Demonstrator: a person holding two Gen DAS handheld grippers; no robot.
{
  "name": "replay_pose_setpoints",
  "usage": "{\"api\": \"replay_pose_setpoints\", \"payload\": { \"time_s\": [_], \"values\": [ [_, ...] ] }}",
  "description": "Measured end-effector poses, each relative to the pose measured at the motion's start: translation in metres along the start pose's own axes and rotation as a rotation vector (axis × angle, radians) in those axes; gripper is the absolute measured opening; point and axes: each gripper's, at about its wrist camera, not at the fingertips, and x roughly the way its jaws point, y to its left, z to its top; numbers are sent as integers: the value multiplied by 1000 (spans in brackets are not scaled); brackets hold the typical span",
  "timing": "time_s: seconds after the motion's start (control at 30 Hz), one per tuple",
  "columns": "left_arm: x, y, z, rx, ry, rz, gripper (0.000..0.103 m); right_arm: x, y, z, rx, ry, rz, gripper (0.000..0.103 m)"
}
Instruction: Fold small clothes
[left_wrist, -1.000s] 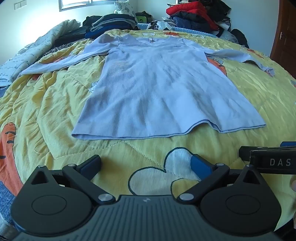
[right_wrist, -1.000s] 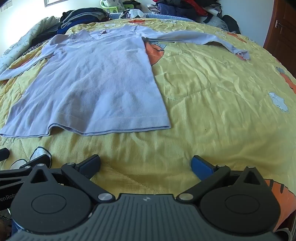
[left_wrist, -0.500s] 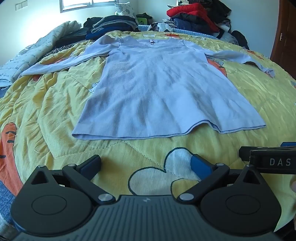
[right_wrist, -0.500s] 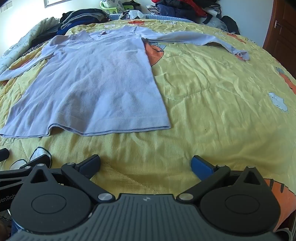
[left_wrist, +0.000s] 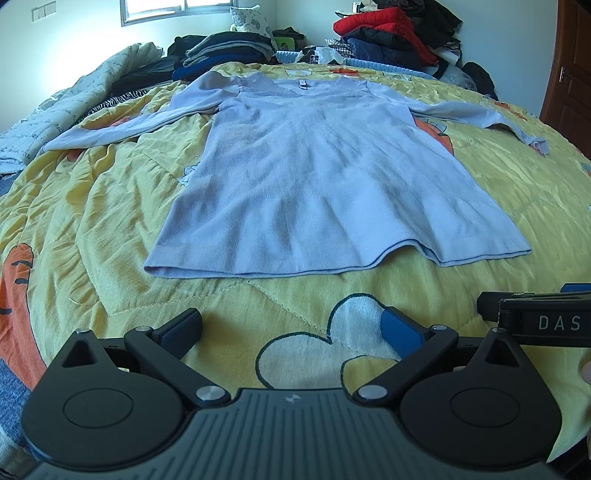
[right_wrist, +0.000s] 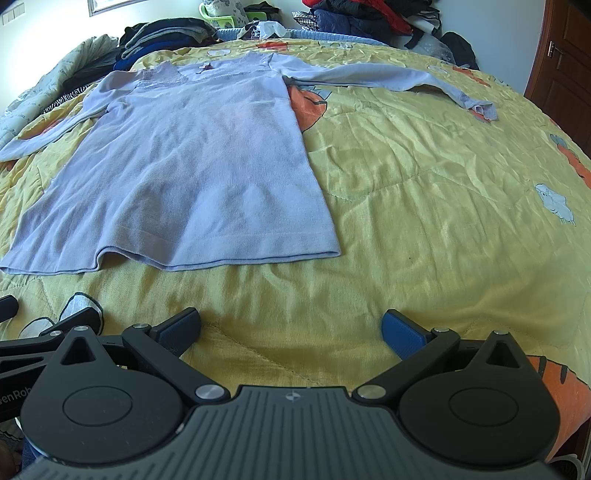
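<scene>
Two grippers hover low over the near edge of the bed, side by side and both aimed across it toward the far wall. The left gripper (left_wrist: 291, 326) has its jaws spread wide with nothing between them; its blue pads (left_wrist: 400, 330) sit above the yellow quilt (left_wrist: 92, 206), just over a white heart-shaped print (left_wrist: 325, 350). The right gripper (right_wrist: 291, 326) is likewise held level, jaws wide apart and empty, above bare quilt.

The light-blue long-sleeved top (left_wrist: 317, 177) lies flat and face up on the quilt, neckline toward the far side and hem toward the grippers. Its hem is near the left gripper but apart from it, with a strip of quilt between. From the right wrist view the top (right_wrist: 192, 166) lies ahead and to the left, so the right gripper faces mostly open quilt beside its right hem corner. Both sleeves are spread outward: the left one (left_wrist: 122, 129) runs toward a pale patterned blanket (left_wrist: 74, 107), the right one (right_wrist: 388, 77) stretches across the quilt toward a wooden door (right_wrist: 565, 55).

Piles of dark and red clothes (left_wrist: 384, 37) are heaped at the far edge of the bed.
</scene>
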Motion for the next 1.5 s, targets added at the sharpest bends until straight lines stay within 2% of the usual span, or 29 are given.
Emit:
{"api": "replay_pose_setpoints", "payload": {
  "time_s": [0.37, 1.5],
  "values": [
    [-8, 8, 8, -8, -2, 11, 103, 0, 4, -1, 1, -4, -3, 103],
    [-7, 16, 3, -11, -7, 17, 103, 2, 14, 1, -20, -13, 18, 103]
  ]
}}
